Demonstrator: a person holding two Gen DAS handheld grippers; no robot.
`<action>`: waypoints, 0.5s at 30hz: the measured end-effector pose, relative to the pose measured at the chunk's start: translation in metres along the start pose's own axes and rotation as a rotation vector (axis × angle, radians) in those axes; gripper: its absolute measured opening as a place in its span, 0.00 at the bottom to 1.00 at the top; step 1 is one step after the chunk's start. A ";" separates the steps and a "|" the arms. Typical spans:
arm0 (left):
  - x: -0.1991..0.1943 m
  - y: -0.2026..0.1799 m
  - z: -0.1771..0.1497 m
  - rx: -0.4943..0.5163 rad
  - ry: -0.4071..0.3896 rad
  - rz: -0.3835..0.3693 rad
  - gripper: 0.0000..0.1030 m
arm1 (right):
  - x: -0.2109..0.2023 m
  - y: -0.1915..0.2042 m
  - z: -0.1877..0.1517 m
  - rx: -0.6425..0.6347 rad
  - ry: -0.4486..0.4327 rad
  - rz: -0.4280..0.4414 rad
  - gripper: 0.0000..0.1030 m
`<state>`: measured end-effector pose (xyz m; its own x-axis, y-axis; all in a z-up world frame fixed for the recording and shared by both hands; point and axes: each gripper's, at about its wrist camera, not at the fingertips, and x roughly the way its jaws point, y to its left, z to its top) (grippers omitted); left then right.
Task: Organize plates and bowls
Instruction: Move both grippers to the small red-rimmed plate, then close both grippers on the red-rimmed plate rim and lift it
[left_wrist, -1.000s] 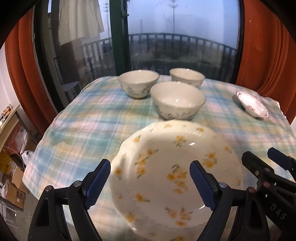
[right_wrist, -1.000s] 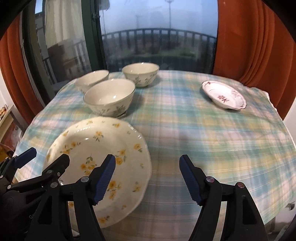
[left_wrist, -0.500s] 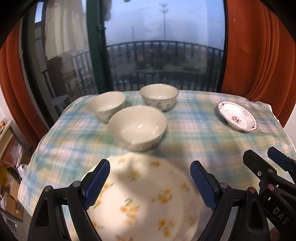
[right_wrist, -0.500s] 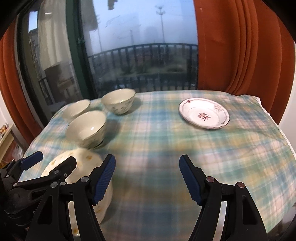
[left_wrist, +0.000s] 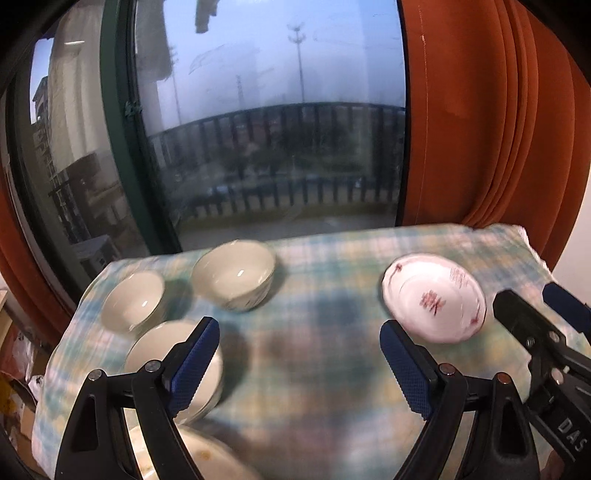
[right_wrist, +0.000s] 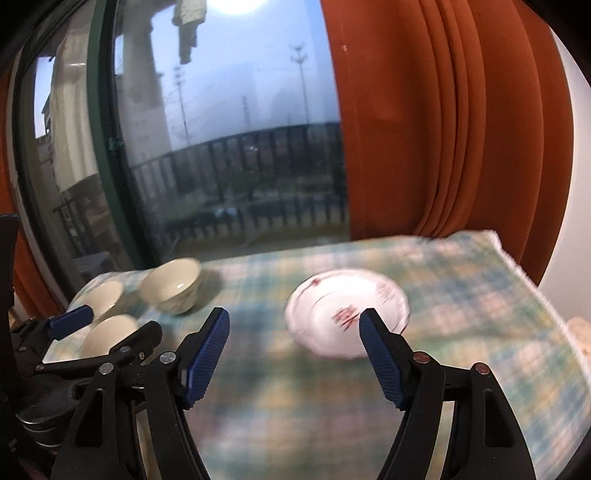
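Left to right. Three bowls sit left of the left gripper's (left_wrist: 299, 363) fingers: one far left (left_wrist: 133, 300), one (left_wrist: 173, 363) partly behind the left finger (left_wrist: 194, 360), one (left_wrist: 234, 273) ahead of that finger. A sliver of a flowered plate (left_wrist: 192, 458) shows below the same finger, at the frame's lower edge. Between the fingers lies bare checked cloth (left_wrist: 314, 369). The left gripper's fingers stand wide and hold nothing.

The white plate (left_wrist: 434, 301) with red marks lies just beyond the left gripper's right finger. In the right wrist view that white plate (right_wrist: 343, 314) sits ahead of the right gripper (right_wrist: 295, 356), its near rim partly behind the right finger (right_wrist: 380, 354). The right gripper's fingers stand wide and hold nothing.

Step in hand, by judgement: approach to the white plate, nothing yet gripped, bowls not yet stacked. The next move calls for bringing one finger under the plate's rim and the other over it, then closing; the shallow rim lying flat on soft cloth leaves little to bite, and a slip is possible.

Writing: "DAS" reads on the right gripper's body in the left wrist view. The red mark at the plate's centre is a character, too blurred to read.
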<state>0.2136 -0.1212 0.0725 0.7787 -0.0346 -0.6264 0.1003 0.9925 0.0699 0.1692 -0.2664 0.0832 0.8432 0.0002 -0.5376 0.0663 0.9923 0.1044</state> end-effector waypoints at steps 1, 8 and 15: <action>0.006 -0.007 0.007 0.000 0.000 0.002 0.87 | 0.004 -0.006 0.005 0.004 0.008 0.012 0.77; 0.036 -0.043 0.043 0.000 0.000 -0.007 0.87 | 0.045 -0.049 0.047 0.034 0.051 0.101 0.88; 0.086 -0.082 0.054 -0.018 0.067 -0.058 0.87 | 0.106 -0.087 0.066 0.059 0.138 0.048 0.89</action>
<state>0.3058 -0.2116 0.0545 0.7289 -0.0849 -0.6793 0.1324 0.9910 0.0183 0.2878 -0.3613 0.0725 0.7652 0.0685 -0.6402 0.0626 0.9817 0.1799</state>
